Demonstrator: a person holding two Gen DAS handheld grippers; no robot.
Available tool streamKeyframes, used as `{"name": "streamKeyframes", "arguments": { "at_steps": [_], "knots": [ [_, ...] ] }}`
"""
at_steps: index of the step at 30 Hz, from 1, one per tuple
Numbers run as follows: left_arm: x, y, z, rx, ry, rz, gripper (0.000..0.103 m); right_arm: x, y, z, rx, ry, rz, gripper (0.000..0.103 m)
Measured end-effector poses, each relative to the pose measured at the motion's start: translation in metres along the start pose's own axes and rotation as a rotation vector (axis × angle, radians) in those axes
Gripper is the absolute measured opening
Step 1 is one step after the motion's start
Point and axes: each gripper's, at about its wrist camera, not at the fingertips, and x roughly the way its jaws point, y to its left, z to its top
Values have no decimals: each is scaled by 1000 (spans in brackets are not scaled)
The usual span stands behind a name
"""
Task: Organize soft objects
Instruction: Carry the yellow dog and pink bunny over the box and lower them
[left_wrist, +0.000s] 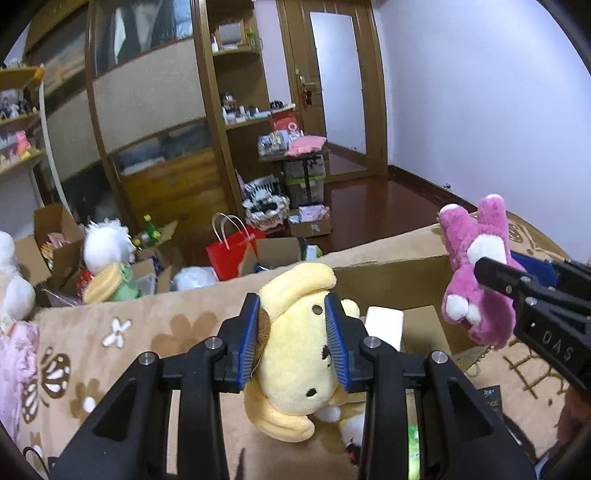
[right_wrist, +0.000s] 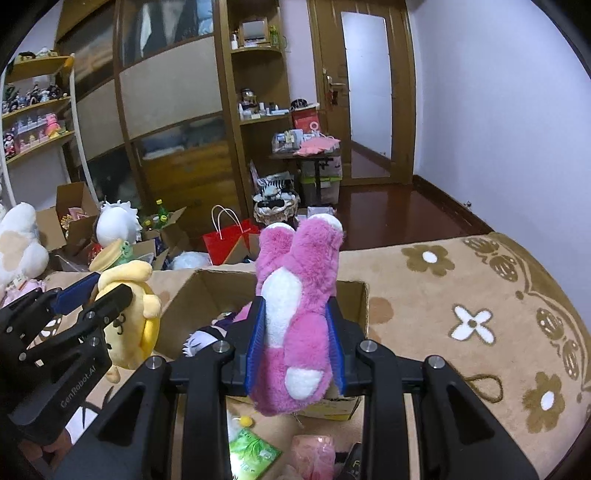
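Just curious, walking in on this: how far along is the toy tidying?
Partly done, it seems. The cardboard box already holds a few soft things. In hand: the left hand-held gripper clamps a yellow plush dog, the right hand-held gripper a pink plush. Neither is in the box yet.

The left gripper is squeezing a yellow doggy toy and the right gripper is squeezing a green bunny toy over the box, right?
Almost. The bunny toy in the right gripper is pink with white patches, not green; the right wrist view shows it clearly. The rest holds: the left gripper squeezes the yellow doggy toy, and the bunny is over the cardboard box.
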Motion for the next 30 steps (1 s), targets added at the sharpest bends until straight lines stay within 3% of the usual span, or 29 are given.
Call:
{"name": "streamKeyframes", "arguments": {
  "at_steps": [9,22,27,28,30],
  "knots": [
    [28,-6,2,16,1,-10,34,31,-10,-1,19,23,-8,33],
    [59,-1,-8,-10,47,-37,37,58,-23,-12,109,58,54,34],
    [62,-1,-9,5,49,-35,46,67,-23,-20,115,91,65,36],
    [63,-2,-10,20,51,-21,54,68,-23,-21,114,94,66,36],
    [64,-3,-10,33,53,-1,57,68,-22,-22,111,95,68,37]
  ]
}}
